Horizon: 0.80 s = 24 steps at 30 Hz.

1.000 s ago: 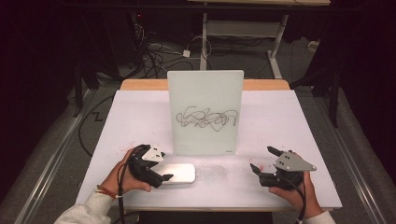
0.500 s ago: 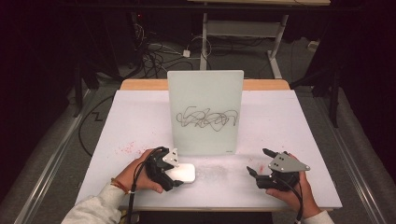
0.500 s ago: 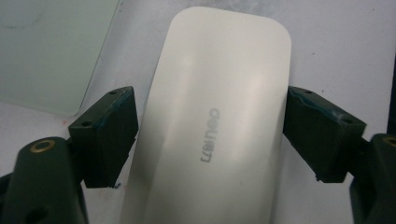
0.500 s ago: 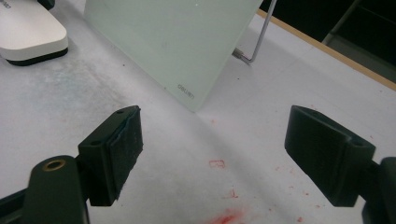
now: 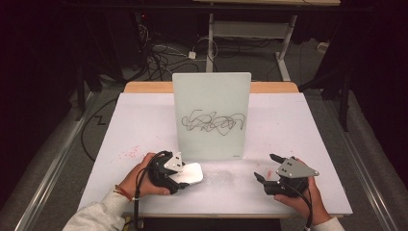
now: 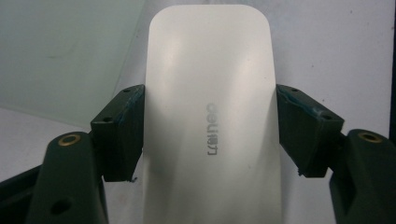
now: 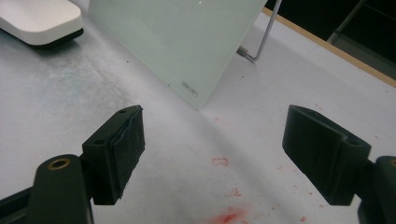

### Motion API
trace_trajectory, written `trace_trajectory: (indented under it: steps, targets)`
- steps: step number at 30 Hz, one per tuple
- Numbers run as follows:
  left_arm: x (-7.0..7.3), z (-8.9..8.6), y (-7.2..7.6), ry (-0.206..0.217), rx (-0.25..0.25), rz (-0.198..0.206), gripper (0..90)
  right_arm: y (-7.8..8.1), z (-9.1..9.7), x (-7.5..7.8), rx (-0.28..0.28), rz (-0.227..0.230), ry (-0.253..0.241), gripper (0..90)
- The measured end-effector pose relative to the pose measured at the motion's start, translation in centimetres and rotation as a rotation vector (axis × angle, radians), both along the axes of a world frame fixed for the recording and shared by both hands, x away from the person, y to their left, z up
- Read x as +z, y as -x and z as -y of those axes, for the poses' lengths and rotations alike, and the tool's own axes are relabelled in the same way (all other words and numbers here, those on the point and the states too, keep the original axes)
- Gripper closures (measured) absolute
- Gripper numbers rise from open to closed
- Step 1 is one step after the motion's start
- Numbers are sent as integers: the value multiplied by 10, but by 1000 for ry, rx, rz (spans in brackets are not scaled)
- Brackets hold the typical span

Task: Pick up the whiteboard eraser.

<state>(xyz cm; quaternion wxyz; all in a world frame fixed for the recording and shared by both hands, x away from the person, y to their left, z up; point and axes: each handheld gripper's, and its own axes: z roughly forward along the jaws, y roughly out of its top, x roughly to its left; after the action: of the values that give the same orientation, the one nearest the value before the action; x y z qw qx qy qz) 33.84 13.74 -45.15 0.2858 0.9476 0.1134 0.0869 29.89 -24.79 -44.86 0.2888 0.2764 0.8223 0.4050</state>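
At the left of the high view, the left tongs [image 5: 185, 177] lie low on the white desk [image 5: 144, 125], held by the person's left hand [image 5: 137, 175]. They are set around a white whiteboard eraser [image 5: 191, 173], which rests flat on the desk just in front of the lower left corner of the glass writing board [image 5: 211, 115]. In the left gripper view the eraser [image 6: 210, 116] runs straight up between the two black jaws, its long sides against the inner pads on both sides, so the tongs appear clenched on it; whether the pads press hard is difficult to judge. A grey logo is printed along the eraser's top face.

The board stands upright on the desk's middle, with a black scribble [image 5: 211, 122] across its face. Faint red marks [image 5: 130, 153] stain the desk to the left of the eraser.

At the right, the right tongs [image 5: 267, 167] rest near the desk's front edge, well apart from the eraser, held by the right hand [image 5: 300, 192]. In the right gripper view their jaws stand wide and released with bare desk between them, red smudges [image 7: 229, 215] below, and the eraser [image 7: 39, 21] far off at the upper left.
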Motion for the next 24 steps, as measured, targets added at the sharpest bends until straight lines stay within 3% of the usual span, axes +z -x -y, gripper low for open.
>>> trace_trajectory:
  steps: [9,14,18,24]
  targets:
    - [11,-14,3,104,124,96,291,1,2,3,-14,26,-9,221]
    - [13,-19,4,138,170,124,291,-1,2,3,-18,41,-11,224]
    - [15,-24,4,178,215,160,291,-2,2,3,-23,40,-13,224]
    - [19,-27,5,205,266,219,291,-3,0,4,-24,54,-11,222]
